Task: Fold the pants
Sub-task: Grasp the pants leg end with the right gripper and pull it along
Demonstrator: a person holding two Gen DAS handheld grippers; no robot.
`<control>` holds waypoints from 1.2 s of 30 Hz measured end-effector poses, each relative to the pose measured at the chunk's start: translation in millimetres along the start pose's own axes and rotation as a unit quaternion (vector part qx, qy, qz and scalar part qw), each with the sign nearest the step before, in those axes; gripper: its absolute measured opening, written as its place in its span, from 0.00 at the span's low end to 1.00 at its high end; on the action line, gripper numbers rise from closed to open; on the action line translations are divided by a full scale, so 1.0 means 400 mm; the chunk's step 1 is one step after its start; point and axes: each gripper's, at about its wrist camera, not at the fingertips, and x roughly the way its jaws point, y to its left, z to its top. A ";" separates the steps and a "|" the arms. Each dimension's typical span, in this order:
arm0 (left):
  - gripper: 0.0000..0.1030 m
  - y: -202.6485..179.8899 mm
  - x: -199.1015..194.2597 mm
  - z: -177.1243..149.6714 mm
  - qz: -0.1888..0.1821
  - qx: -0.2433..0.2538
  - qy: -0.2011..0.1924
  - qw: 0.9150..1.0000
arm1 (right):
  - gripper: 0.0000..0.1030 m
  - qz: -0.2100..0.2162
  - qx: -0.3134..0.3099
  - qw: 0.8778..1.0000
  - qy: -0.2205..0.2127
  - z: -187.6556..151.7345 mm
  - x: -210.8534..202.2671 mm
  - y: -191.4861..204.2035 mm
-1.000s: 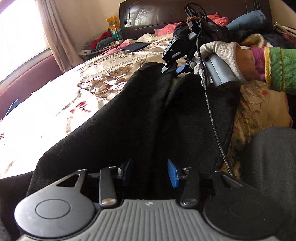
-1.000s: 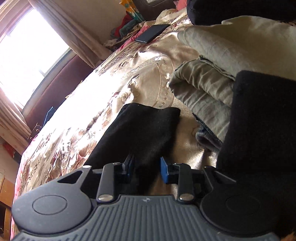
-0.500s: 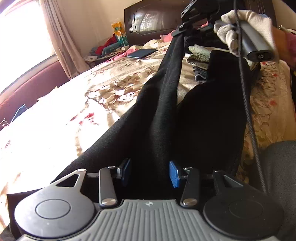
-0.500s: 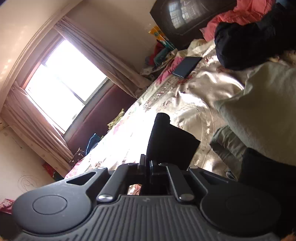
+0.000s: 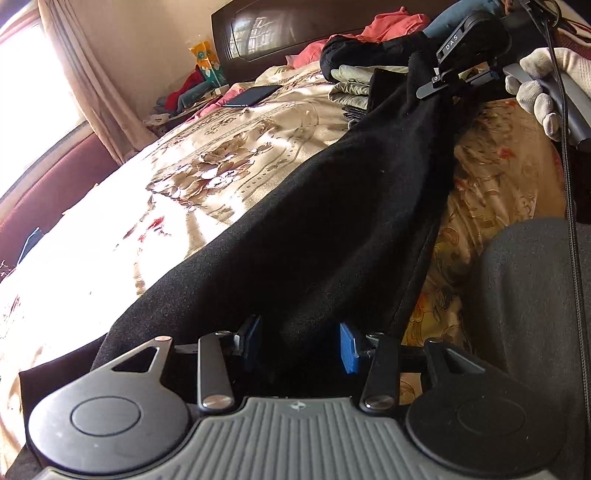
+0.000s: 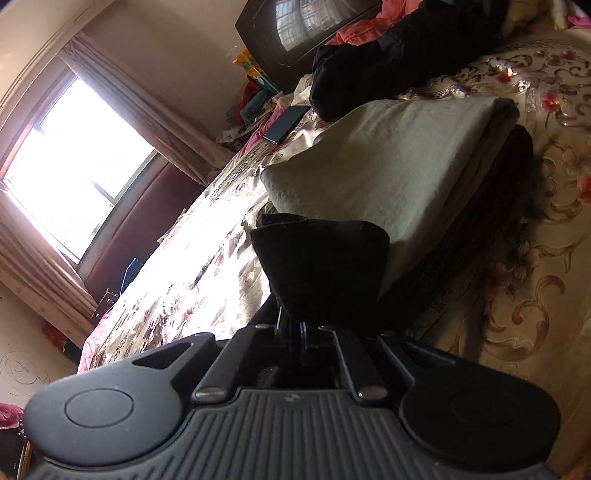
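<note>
Pants (image 5: 332,229), black, stretched lengthwise over the floral bedspread (image 5: 229,155) between the two tools. Right gripper (image 6: 291,326): fingers pinched together on a bunched leg end, which fans out above them. Left gripper (image 5: 299,345): blue pads apart, fabric lying between them; contact with the cloth seems absent, though shadow hides it. Folded pale garment (image 6: 388,173) lies just beyond the held end.

Sunlit floral bedspread (image 5: 229,158), dark wooden headboard (image 5: 280,33), beige curtain (image 5: 96,81) beside a bright window (image 6: 70,162).
</note>
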 end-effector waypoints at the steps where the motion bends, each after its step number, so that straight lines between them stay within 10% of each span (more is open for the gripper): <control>1: 0.55 -0.003 0.003 0.003 0.000 0.004 0.000 1.000 | 0.10 0.001 0.003 1.000 0.003 0.004 0.004 -0.004; 17: 0.55 -0.040 0.011 0.013 -0.007 0.034 0.000 0.999 | 0.04 -0.036 -0.030 0.998 -0.029 0.029 -0.034 -0.010; 20: 0.55 -0.040 0.003 0.008 -0.009 0.034 -0.001 0.999 | 0.13 -0.031 -0.025 0.999 -0.032 0.020 -0.068 -0.010; 24: 0.55 -0.041 -0.008 -0.004 -0.009 0.034 -0.005 0.999 | 0.50 -0.037 0.001 0.999 -0.038 -0.021 -0.127 -0.037; 36: 0.55 -0.058 -0.012 -0.006 0.004 0.057 -0.007 0.998 | 0.50 -0.044 -0.006 0.999 0.029 -0.072 -0.074 -0.024</control>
